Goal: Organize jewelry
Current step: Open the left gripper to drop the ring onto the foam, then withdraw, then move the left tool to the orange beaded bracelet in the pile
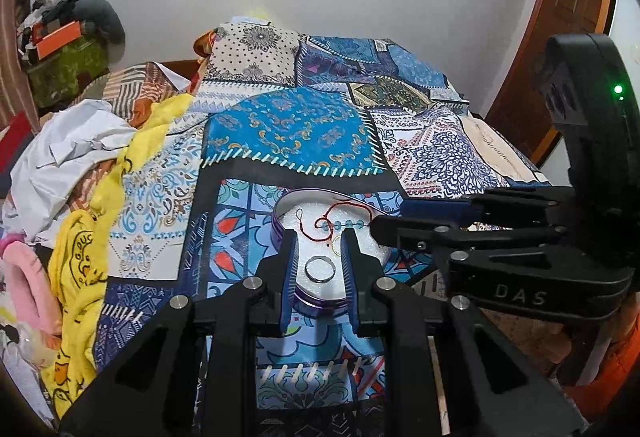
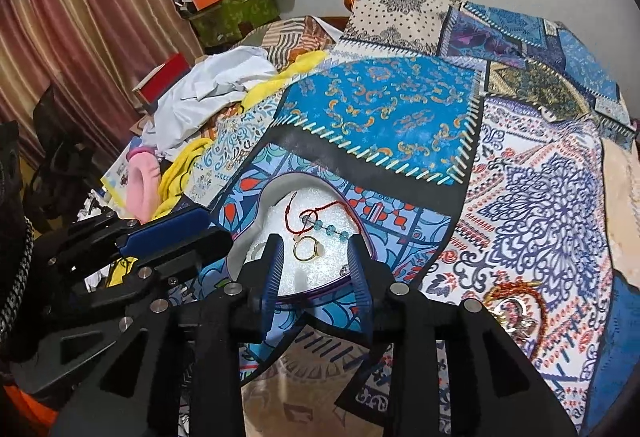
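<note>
A round purple tin (image 1: 275, 224) lined with white foam sits on the patchwork bedspread. On the foam lie a red thread bracelet with blue-green beads (image 1: 340, 224), a gold ring (image 1: 338, 242) and a silver ring (image 1: 319, 269). My left gripper (image 1: 319, 237) hangs over the tin, open, with the silver ring lying loose below its gap. My right gripper (image 2: 315, 242) is open above the gold ring (image 2: 307, 248), which rests on the foam untouched, just below the bracelet (image 2: 322, 223). Each gripper shows in the other's view: the right gripper (image 1: 390, 217) and the left gripper (image 2: 216, 225).
An orange-red beaded bracelet with a silver piece (image 2: 516, 311) lies on the bedspread (image 2: 400, 109) right of the tin (image 2: 264, 197). Crumpled white (image 1: 68, 145), yellow (image 1: 80, 269) and pink (image 1: 28, 285) clothes pile up on the left. A wooden door (image 1: 560, 37) stands at the right.
</note>
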`<state>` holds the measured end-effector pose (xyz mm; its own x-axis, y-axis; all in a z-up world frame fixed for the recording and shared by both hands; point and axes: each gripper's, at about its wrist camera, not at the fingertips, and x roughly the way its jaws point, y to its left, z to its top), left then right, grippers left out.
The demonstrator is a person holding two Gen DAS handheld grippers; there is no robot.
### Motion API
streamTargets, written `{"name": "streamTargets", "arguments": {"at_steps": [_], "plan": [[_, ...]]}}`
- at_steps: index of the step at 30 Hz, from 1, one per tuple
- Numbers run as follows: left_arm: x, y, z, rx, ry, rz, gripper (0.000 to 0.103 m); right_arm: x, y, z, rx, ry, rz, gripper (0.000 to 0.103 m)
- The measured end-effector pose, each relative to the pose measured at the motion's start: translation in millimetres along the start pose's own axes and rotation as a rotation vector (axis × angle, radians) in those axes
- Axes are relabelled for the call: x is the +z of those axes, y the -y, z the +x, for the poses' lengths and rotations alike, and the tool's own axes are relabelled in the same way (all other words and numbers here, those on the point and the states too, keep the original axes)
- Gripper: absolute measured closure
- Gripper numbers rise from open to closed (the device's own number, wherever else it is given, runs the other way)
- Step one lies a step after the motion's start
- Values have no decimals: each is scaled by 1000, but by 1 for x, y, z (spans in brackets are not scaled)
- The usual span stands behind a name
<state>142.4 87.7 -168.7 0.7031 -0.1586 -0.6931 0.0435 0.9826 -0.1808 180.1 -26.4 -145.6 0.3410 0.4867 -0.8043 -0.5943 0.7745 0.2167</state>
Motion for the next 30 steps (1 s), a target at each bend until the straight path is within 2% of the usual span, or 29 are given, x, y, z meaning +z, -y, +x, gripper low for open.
{"name": "streamTargets", "arguments": {"at_steps": [6, 11, 20, 30], "plan": [[5, 5, -15, 11, 28, 6, 78, 0, -1, -17, -26, 30, -4, 71], [9, 15, -23, 15, 47, 23, 74, -4, 5, -35, -52, 68, 4, 61], [16, 46, -30, -2, 66, 66, 68, -13, 29, -70, -82, 129, 49, 61], [27, 91, -20, -51, 63, 128, 62, -32, 75, -110, -178, 192, 116, 61]]}}
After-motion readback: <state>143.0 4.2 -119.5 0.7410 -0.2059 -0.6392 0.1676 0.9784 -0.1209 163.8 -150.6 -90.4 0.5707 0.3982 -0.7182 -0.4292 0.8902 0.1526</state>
